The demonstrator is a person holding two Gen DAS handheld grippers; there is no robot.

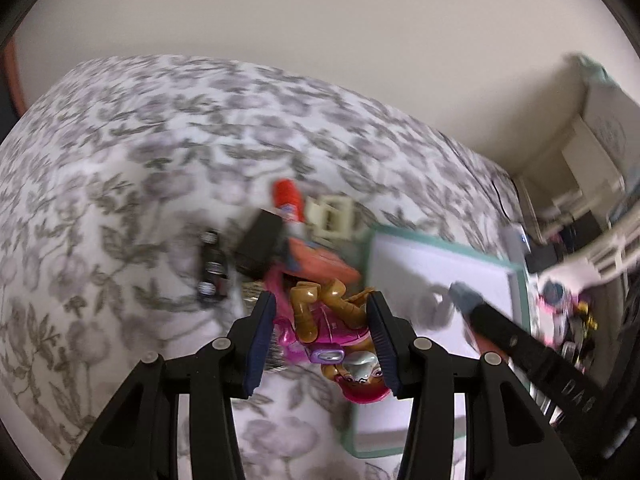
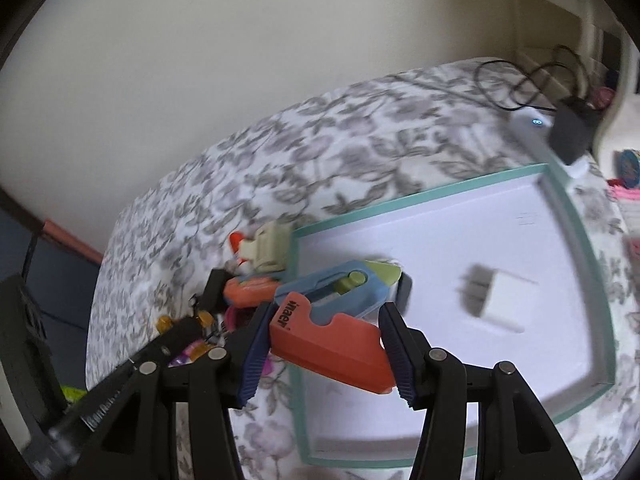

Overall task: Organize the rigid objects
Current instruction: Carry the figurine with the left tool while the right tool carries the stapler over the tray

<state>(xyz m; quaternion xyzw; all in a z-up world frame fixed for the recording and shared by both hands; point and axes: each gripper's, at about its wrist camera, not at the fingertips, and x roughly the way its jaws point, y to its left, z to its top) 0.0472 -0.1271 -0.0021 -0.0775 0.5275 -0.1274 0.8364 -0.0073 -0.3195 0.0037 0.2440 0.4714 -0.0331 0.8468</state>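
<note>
In the left wrist view my left gripper (image 1: 324,344) is shut on a pink and tan toy dog figure (image 1: 320,320), held just above the flowered bedspread beside a white tray with a teal rim (image 1: 516,280). A black finger (image 1: 520,340) of the other gripper reaches over that tray. In the right wrist view my right gripper (image 2: 326,356) is shut on an orange and blue cutter-like tool (image 2: 328,336) with a green tip, over the tray's left rim (image 2: 298,320). A white charger plug (image 2: 496,300) lies inside the tray.
A pile lies left of the tray: a red-capped stick (image 1: 286,196), a black box (image 1: 260,240), a beige clip (image 1: 332,216), a dark cylinder (image 1: 212,268) and an orange piece (image 2: 248,292). A black cable and adapter (image 2: 572,132) sit beyond the tray. Cluttered shelves (image 1: 580,208) stand at the right.
</note>
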